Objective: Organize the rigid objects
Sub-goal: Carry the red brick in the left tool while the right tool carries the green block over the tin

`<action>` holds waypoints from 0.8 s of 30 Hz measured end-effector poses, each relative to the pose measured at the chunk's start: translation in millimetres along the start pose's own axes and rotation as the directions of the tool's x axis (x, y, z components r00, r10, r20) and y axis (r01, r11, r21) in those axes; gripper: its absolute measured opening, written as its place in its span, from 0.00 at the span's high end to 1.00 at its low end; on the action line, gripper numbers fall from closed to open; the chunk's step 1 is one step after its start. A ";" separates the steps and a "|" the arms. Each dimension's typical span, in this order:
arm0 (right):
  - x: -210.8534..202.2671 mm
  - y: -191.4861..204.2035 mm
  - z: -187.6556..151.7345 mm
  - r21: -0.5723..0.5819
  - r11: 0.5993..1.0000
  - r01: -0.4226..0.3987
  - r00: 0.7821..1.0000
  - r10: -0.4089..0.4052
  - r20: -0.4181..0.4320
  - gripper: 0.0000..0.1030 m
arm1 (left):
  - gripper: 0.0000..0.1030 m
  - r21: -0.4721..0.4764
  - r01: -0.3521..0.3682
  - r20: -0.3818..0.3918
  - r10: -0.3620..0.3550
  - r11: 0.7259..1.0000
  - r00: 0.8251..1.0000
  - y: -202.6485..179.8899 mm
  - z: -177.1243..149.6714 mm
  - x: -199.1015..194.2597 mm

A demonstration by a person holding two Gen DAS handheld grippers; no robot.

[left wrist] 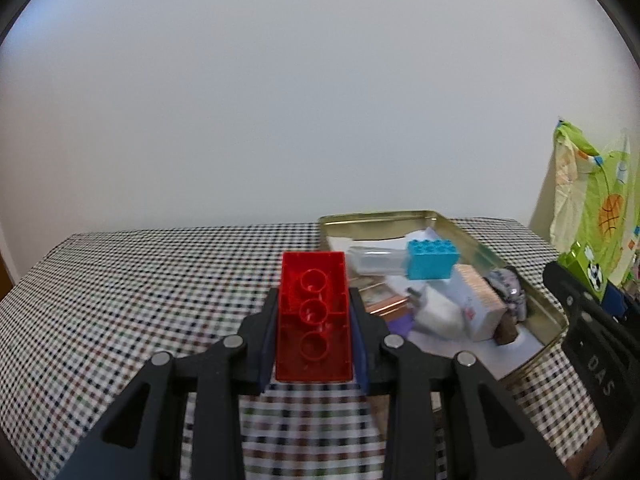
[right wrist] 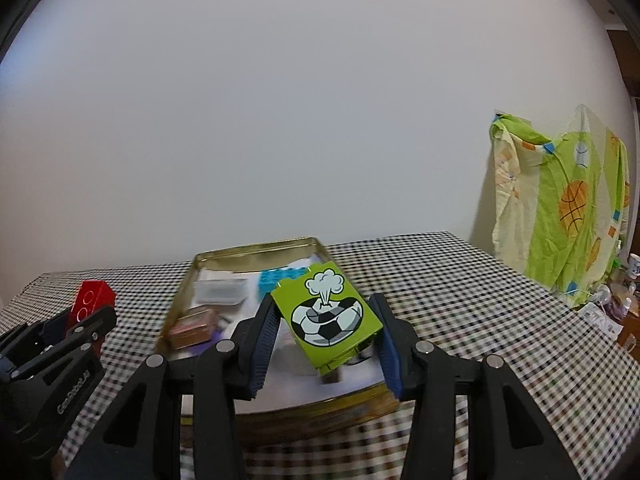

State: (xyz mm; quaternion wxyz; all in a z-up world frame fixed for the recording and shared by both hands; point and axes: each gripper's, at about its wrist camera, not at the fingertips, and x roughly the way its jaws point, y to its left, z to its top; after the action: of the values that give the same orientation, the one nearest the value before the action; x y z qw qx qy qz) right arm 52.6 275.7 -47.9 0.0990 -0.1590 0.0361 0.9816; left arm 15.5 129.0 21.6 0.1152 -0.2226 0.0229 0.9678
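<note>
My left gripper is shut on a red brick, underside up, held above the checkered tablecloth left of the gold tin. The brick also shows in the right wrist view. My right gripper holds a green block with a football picture, tilted, between its pads above the tin. The tin holds a cyan brick, a clear case, a white box and other small items.
The checkered tablecloth covers the table up to a white wall. A green patterned cloth hangs at the right. Small clutter stands beyond the table's right edge.
</note>
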 end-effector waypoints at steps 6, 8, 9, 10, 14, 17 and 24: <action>9.5 -18.0 17.1 -0.016 1.000 -0.004 1.000 0.004 -0.002 0.53 | 0.70 0.000 0.031 -0.027 -0.031 1.000 0.999 -26.6 7.1 12.6; 16.3 -21.5 21.7 -0.027 1.000 -0.001 1.000 0.001 -0.001 0.53 | 0.70 0.005 0.035 -0.037 -0.035 0.999 0.999 -37.2 8.8 16.5; 19.7 -22.9 22.8 -0.031 1.000 -0.001 1.000 0.001 -0.003 0.53 | 0.70 0.008 0.038 -0.037 -0.038 0.999 0.999 -40.1 9.2 18.9; 21.3 -21.7 22.9 -0.037 0.999 -0.005 1.000 0.004 -0.006 0.53 | 0.70 0.011 0.038 -0.036 -0.037 0.999 0.999 -44.0 10.0 20.2; 34.6 -23.3 25.8 -0.047 0.999 -0.014 1.000 0.013 -0.015 0.53 | 0.70 0.013 0.035 -0.044 -0.035 0.999 0.998 -53.7 12.3 27.1; 44.0 -29.6 29.1 -0.033 0.999 -0.014 1.000 0.013 -0.019 0.53 | 0.70 0.005 0.032 -0.059 -0.031 0.999 0.998 -55.9 13.7 33.5; 55.8 -35.9 31.1 -0.007 1.000 -0.009 0.999 0.009 -0.034 0.53 | 0.70 0.014 0.022 -0.084 -0.021 1.000 0.996 -63.5 14.0 44.4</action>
State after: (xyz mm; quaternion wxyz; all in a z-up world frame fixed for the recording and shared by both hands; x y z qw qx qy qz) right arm -1.3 324.2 -37.7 0.0935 -0.1760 0.0352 0.9793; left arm -14.5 201.5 15.2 0.1263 -0.2625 0.0323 0.9561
